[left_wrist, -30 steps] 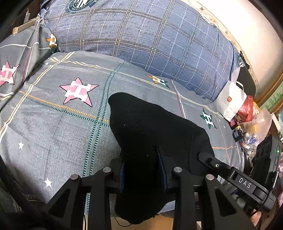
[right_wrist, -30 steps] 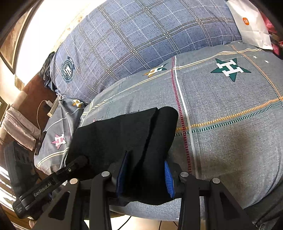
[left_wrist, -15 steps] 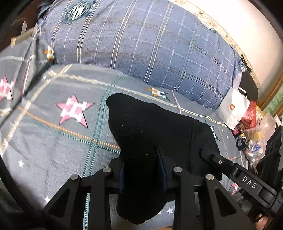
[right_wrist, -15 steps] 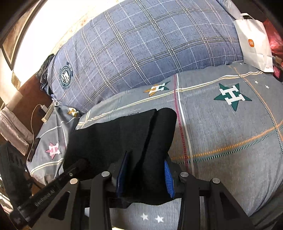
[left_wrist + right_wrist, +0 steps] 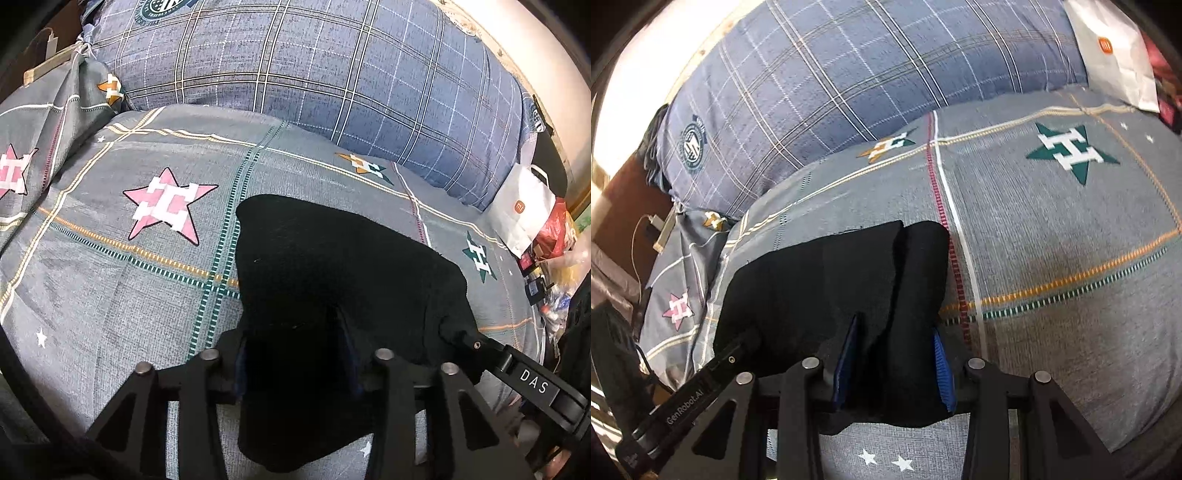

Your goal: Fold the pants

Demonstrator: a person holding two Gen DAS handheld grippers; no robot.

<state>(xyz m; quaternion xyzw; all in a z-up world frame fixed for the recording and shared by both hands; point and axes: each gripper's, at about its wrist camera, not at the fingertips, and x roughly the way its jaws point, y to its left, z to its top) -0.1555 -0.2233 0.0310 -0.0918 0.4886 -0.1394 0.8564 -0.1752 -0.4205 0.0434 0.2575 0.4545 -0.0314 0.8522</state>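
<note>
Black pants point(image 5: 332, 273) lay folded on the grey star-print bedspread point(image 5: 110, 295) near its front edge, between both grippers. My left gripper point(image 5: 295, 354) had just loosened since earlier; right gripper point(image 5: 892, 354) stayed clamped on cloth. Only the right view showed blue pads point(image 5: 942, 369).

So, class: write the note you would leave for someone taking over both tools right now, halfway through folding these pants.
Left tool: black pants between its fingers; jaws have just been opening, grip loosening.
Right tool: fingers closed around the other side of the bundle.
Pants: doubled over, lying on the grey star-print bedcover, near edge hanging over the side.
Done: pants folded over and laid on the bed.
Left: probably let go, smooth, make any last fold.
</note>
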